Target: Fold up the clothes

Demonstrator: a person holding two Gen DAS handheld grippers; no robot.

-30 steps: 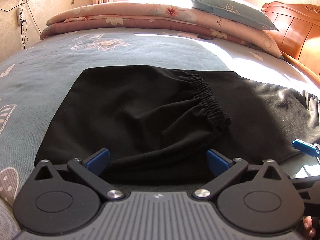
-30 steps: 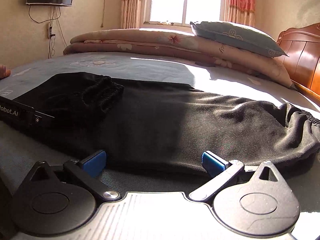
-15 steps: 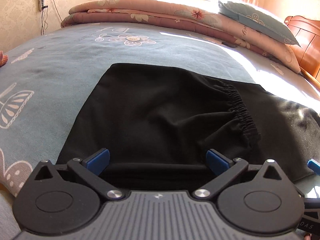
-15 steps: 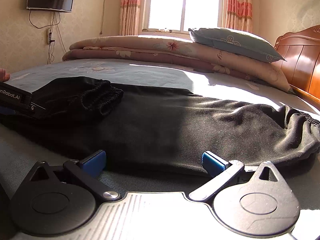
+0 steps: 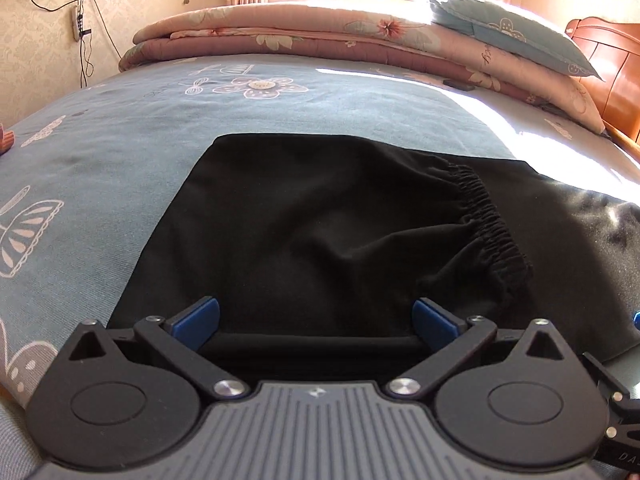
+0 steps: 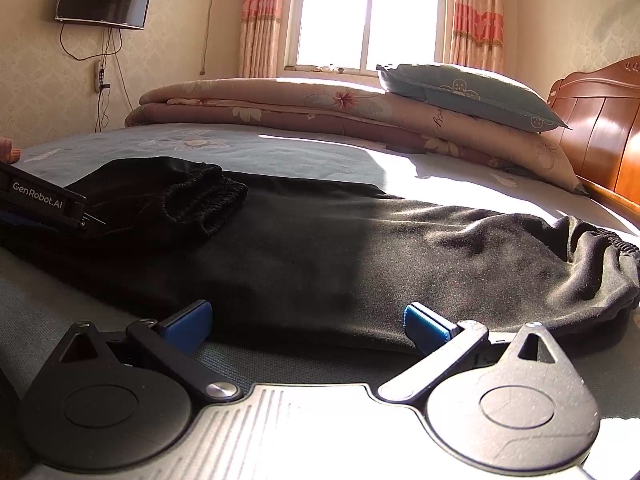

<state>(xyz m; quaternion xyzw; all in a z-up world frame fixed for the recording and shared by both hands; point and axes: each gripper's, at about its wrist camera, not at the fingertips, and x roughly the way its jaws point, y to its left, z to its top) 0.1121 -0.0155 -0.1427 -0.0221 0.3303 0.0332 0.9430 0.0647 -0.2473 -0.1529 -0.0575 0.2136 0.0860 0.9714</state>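
on the blue bed (image 5: 120, 168) a pair of black pants (image 5: 320, 232) is lying flat, partly folded, with one stretchy cuff (image 5: 496, 228) sitting on top. the pants are stretching long from side to side, right in front of both tools. the left gripper (image 5: 316, 318) is spread wide and holding nothing, its tips over the near edge. the right gripper (image 6: 308, 322) is wide apart too, empty — it is nearer the far gathered end (image 6: 600, 256).

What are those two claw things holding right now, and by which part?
Nothing. The left gripper and right gripper both stand open at the near edge of the black trousers, which lie loose on the bed.
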